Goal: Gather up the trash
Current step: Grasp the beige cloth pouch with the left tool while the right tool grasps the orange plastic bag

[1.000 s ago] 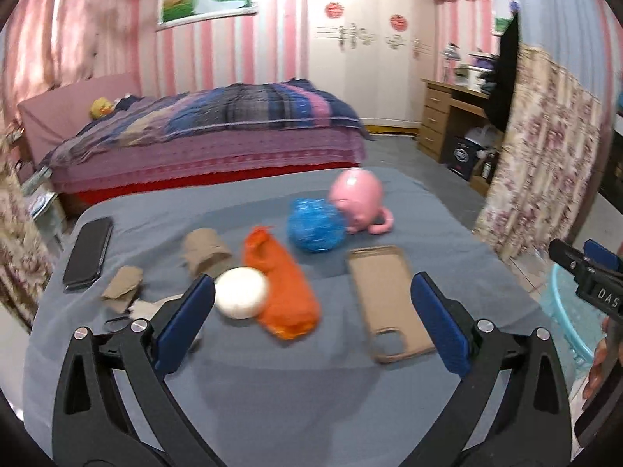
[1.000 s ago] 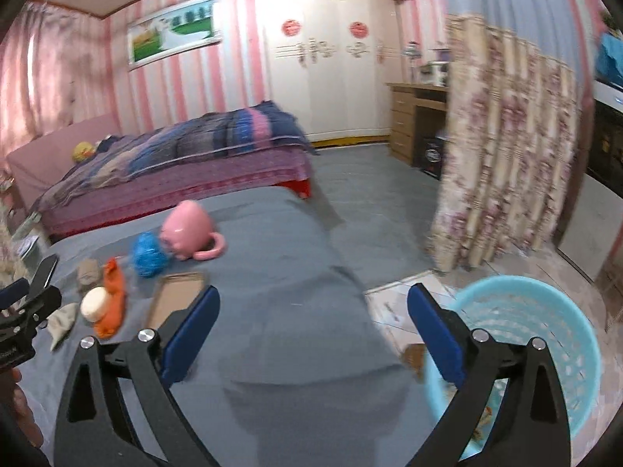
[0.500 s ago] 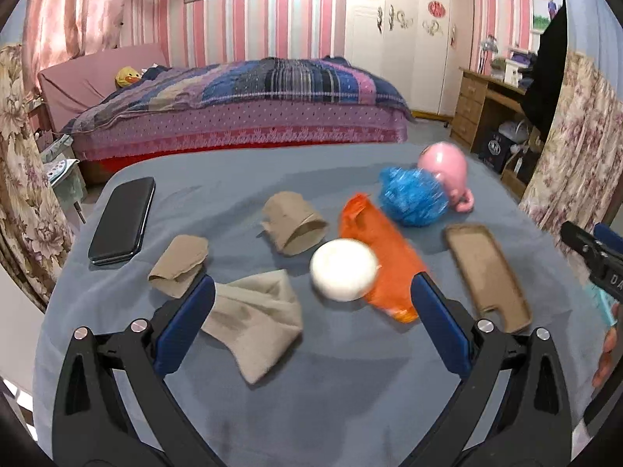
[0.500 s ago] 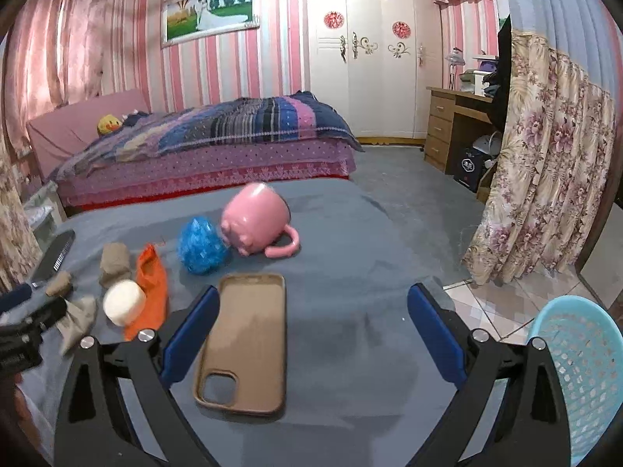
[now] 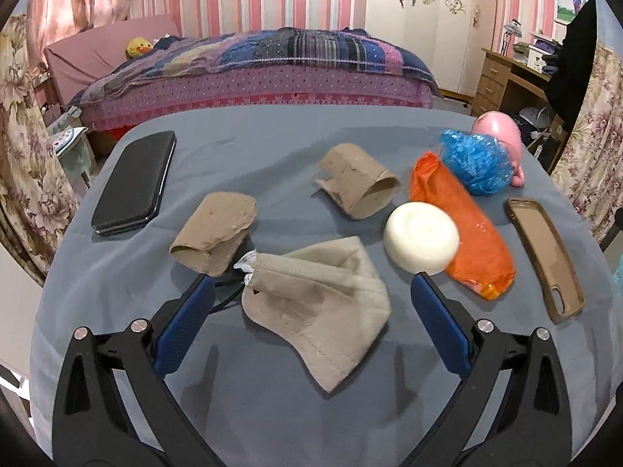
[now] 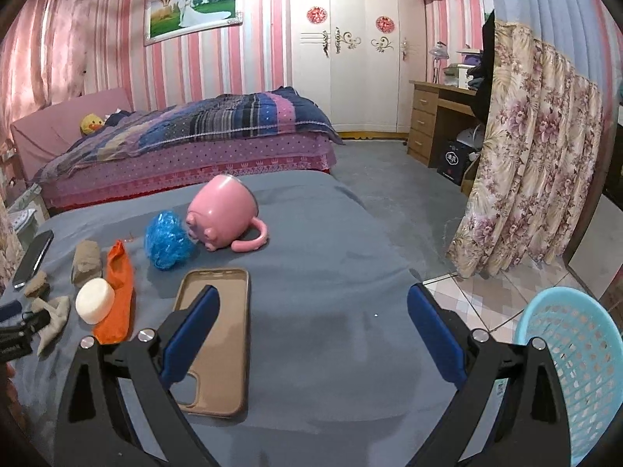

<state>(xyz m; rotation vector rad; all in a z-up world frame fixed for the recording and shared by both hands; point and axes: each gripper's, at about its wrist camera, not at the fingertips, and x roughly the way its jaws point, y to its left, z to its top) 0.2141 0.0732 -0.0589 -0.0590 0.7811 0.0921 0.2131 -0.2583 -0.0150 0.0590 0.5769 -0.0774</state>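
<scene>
On the grey-blue table (image 5: 272,408) lie a used beige face mask (image 5: 319,303), two crushed cardboard tubes (image 5: 214,233) (image 5: 358,185), a white round puck (image 5: 421,236), an orange wrapper (image 5: 459,229) and a blue crumpled bag (image 5: 477,161). My left gripper (image 5: 311,288) is open, its fingers either side of the mask, just above it. My right gripper (image 6: 311,299) is open and empty above the table's right part, beside a brown phone case (image 6: 216,334). A light blue trash basket (image 6: 572,369) stands on the floor at the right.
A black phone (image 5: 136,183) lies at the table's left. A pink pig mug (image 6: 222,214) lies on its side behind the blue bag. A bed (image 6: 187,148), wardrobe, desk (image 6: 440,113) and floral curtain (image 6: 533,155) surround the table.
My left gripper has swung left and closed in on the mask, which now lies between its fingers. My right gripper has turned left from the basket toward the table.
</scene>
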